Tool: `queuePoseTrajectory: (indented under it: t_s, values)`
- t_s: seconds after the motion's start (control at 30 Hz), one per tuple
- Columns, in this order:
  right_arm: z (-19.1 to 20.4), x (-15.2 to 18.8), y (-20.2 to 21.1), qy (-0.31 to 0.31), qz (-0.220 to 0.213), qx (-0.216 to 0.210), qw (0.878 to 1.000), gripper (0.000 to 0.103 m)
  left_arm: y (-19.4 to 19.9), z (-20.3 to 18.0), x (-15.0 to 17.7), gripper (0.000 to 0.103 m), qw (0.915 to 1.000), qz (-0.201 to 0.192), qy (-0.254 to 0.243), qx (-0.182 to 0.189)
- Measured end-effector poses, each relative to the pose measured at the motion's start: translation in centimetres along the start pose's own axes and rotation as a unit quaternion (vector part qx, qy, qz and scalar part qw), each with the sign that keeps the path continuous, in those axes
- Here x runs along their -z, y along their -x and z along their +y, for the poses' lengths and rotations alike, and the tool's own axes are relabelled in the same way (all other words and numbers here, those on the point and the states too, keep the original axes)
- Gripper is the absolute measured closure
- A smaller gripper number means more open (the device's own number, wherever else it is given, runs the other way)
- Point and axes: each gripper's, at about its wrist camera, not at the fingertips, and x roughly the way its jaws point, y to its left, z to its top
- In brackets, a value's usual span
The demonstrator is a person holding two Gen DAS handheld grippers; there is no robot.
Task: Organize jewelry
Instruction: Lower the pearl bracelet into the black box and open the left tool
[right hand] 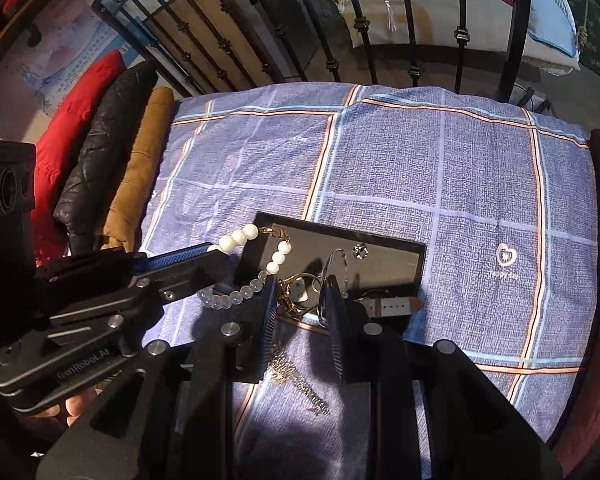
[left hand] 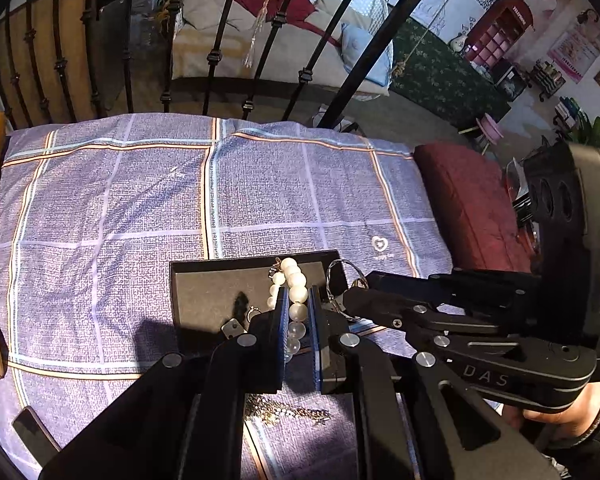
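Gripping a strand of pearl beads, the left gripper (left hand: 298, 320) is clenched on the pearl bracelet (left hand: 294, 286) above the near part of a shallow black tray (left hand: 212, 280) that lies on a bed covered with a lilac checked bedspread (left hand: 120, 208). The bracelet is strung from round beads, creamy white and opaque at the far end, turning cloudy and translucent toward the near end, with a small gold clasp (right hand: 274, 232) joining the strand at its far tip. In the right wrist view the strand drapes in a loop across the tray's left edge, part of it over the tray floor and part hanging past the edge above the bedspread. The right gripper (right hand: 302, 312) is closed on a thin silver bangle (right hand: 334, 268), a plain wire hoop that stands up between its pads over the tray's near edge. Just beside it, at the tray's near rim, sits a gold-toned piece (right hand: 296, 288) with a round frame, and a white strap (right hand: 392, 306) with punched holes and a brown tip lies near the right corner. A small dark-centred ring (right hand: 360, 251) rests on the tray floor farther back. On the bedspread below the gripper fingers lies a fine glittering chain (right hand: 300, 384), bunched and trailing. A hand (left hand: 560, 408) is visible under the right tool.
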Motion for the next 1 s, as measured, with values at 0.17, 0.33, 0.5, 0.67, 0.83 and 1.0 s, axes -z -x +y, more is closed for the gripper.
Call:
queuePoseTrajectory:
  t_s: [0.17, 0.33, 0.5, 0.67, 0.83, 1.0]
  values:
    - [-1.1, -0.7, -1.9, 0.007, 0.017, 0.01, 1.0, 0.078, -2.0, -0.1, -0.4, 0.094, 0.9998, 0.015, -0.007, -0.007]
    - [-2.2, -0.9, -4.9, 0.013, 0.047, 0.02, 0.999, 0.078, -4.6, 0.8, 0.0, 0.094, 0.9991, 0.038, -0.005, -0.02]
    - [-2.9, -0.7, -6.4, 0.019, 0.066, 0.032, 0.997, 0.074, -5.6, 1.5, 0.5, 0.069, 0.9977, 0.055, -0.005, -0.039]
    - [-2.9, 0.3, -5.0, 0.013, 0.051, 0.028, 0.998, 0.068, -3.4, 2.8, 1.7, 0.04, 0.9974, 0.043, 0.025, -0.053]
    - [-2.6, 3.9, -3.3, 0.004, 0.051, 0.027, 0.998, 0.044, -0.5, 4.5, 5.1, 0.008, 0.9945, 0.041, 0.063, -0.073]
    - [-3.3, 10.1, -4.3, -0.048, 0.104, 0.023, 0.993, 0.023, -0.7, 6.8, 10.5, 0.007, 0.9854, 0.096, 0.113, -0.083]
